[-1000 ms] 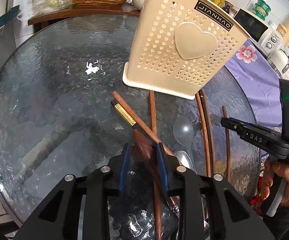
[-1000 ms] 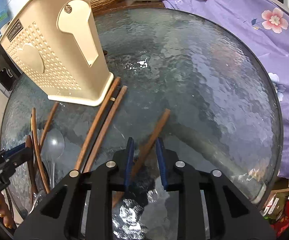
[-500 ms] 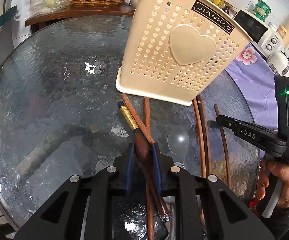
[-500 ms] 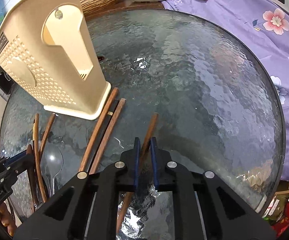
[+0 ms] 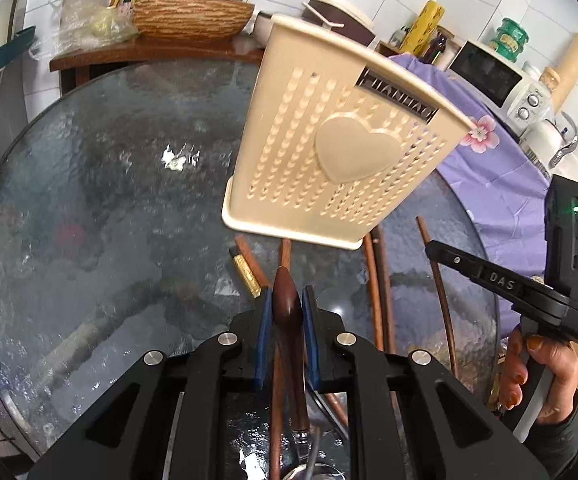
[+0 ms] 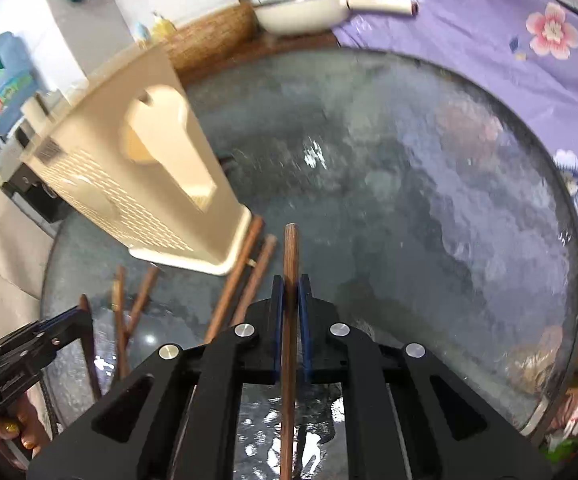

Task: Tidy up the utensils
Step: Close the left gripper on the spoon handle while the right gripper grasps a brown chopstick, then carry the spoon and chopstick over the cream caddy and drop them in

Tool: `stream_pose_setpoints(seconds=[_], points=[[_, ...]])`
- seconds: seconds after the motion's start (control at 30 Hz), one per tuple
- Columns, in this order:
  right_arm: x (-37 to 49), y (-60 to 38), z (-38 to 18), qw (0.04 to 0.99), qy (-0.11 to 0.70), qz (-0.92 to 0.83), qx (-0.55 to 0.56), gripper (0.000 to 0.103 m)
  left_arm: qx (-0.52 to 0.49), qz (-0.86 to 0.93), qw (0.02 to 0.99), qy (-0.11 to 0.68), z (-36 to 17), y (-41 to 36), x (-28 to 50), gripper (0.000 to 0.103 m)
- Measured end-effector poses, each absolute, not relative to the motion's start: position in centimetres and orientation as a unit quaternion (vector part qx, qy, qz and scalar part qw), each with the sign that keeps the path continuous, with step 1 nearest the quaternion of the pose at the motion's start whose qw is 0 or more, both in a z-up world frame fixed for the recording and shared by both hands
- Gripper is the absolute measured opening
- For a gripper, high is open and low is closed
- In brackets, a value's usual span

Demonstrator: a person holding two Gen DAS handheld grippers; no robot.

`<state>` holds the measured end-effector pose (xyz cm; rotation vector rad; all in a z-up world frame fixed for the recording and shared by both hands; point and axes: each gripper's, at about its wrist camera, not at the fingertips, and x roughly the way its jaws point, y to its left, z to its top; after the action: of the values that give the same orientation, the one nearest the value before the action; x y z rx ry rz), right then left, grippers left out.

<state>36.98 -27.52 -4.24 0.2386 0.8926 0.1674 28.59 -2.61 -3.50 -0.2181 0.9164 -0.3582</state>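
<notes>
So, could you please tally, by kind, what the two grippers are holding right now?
Wooden chopstick: 1, in the right gripper
Wood-handled utensil: 1, in the left gripper
Total: 2

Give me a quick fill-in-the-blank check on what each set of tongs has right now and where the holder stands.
1. The left tongs are shut on the dark wooden ____ of a utensil.
2. The right tongs are shut on a single brown ____.
3. The cream utensil holder bears a raised ____ shape on its perforated side.
4. The holder stands on the round ____ table.

Missing words: handle; chopstick; heart; glass
</notes>
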Motion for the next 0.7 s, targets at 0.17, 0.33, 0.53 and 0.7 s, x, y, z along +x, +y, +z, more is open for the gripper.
stream_pose_setpoints(seconds=[0.17, 0.33, 0.53, 0.7], points=[[35.6, -27.8, -1.0, 0.909, 0.387, 0.106, 0.113, 0.008, -0.092, -0.174, 0.891, 0.408, -1.5, -2.7, 27.6, 0.014], [33.1, -28.0, 2.4, 0.924, 0.341, 0.137, 0.109, 0.008, -0.093, -0.185, 0.900, 0.384, 0.6, -2.3, 26.4, 0.014], [30.0, -27.7, 5.9, 0.937, 0.292, 0.165, 0.102, 0.008, -0.078, -0.185, 0.917, 0.345, 3.1, -2.6, 24.7, 0.014], [27.8, -27.1, 7.1, 0.943, 0.271, 0.173, 0.085, 0.008, -0.068, -0.189, 0.926, 0.320, 4.6, -2.9, 23.5, 0.014]])
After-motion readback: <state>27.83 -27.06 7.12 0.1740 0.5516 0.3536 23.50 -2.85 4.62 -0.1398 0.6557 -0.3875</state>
